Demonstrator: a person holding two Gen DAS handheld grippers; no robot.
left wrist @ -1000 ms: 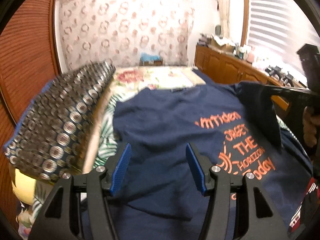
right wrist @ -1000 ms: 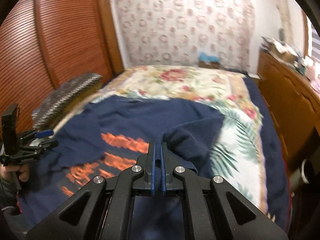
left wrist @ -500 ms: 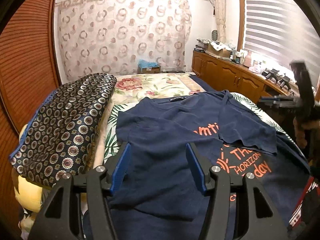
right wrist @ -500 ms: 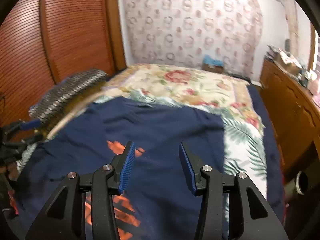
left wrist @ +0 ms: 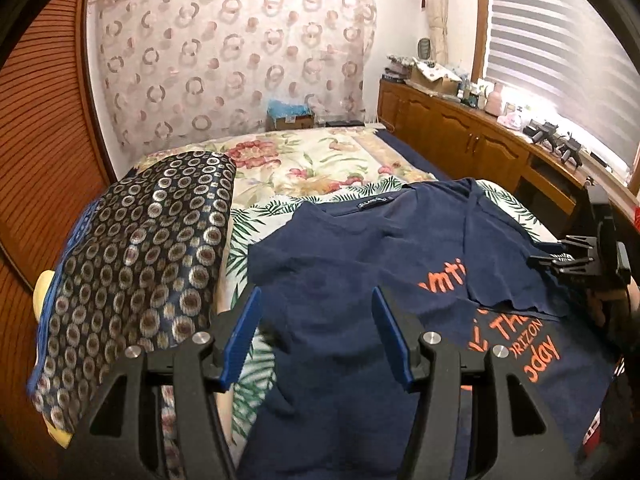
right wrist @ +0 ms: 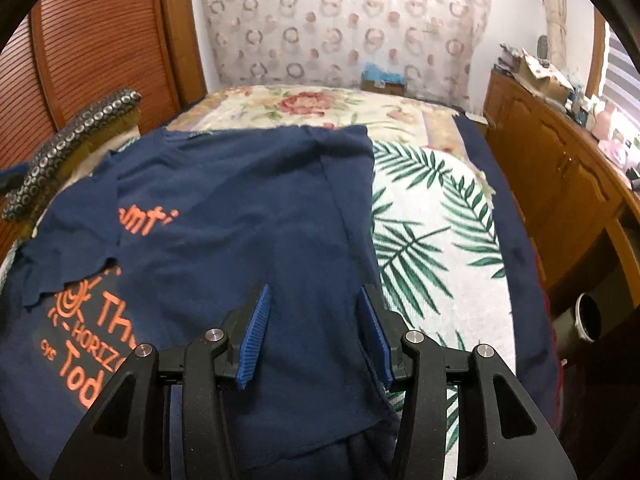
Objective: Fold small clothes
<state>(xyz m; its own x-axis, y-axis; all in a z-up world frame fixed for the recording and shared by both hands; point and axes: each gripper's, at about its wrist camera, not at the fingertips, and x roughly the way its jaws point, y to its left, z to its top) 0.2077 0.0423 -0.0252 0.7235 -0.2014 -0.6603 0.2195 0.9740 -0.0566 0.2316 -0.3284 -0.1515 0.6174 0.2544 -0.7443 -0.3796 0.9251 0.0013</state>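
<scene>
A navy T-shirt [left wrist: 360, 264] with orange lettering lies flat on the bed, collar toward the far end. Its right side and sleeve [right wrist: 256, 216] are folded in over the chest and cover part of the lettering. My left gripper [left wrist: 316, 332] is open and empty, just above the shirt's left part. My right gripper [right wrist: 314, 332] is open and empty over the folded-in panel near the shirt's right edge. The right gripper also shows at the right of the left wrist view [left wrist: 576, 260].
A dark patterned folded cloth [left wrist: 136, 264] on a yellow pillow lies along the bed's left side. The bed cover [right wrist: 432, 220] has floral and palm-leaf prints. A wooden cabinet [right wrist: 560, 168] with clutter runs along the right. A wooden slatted door [right wrist: 88, 40] stands at the left.
One second ago my right gripper was shut on the shirt's right sleeve, carrying it inward. It has let go and opened; the sleeve now lies folded over the chest. The left gripper stayed open.
</scene>
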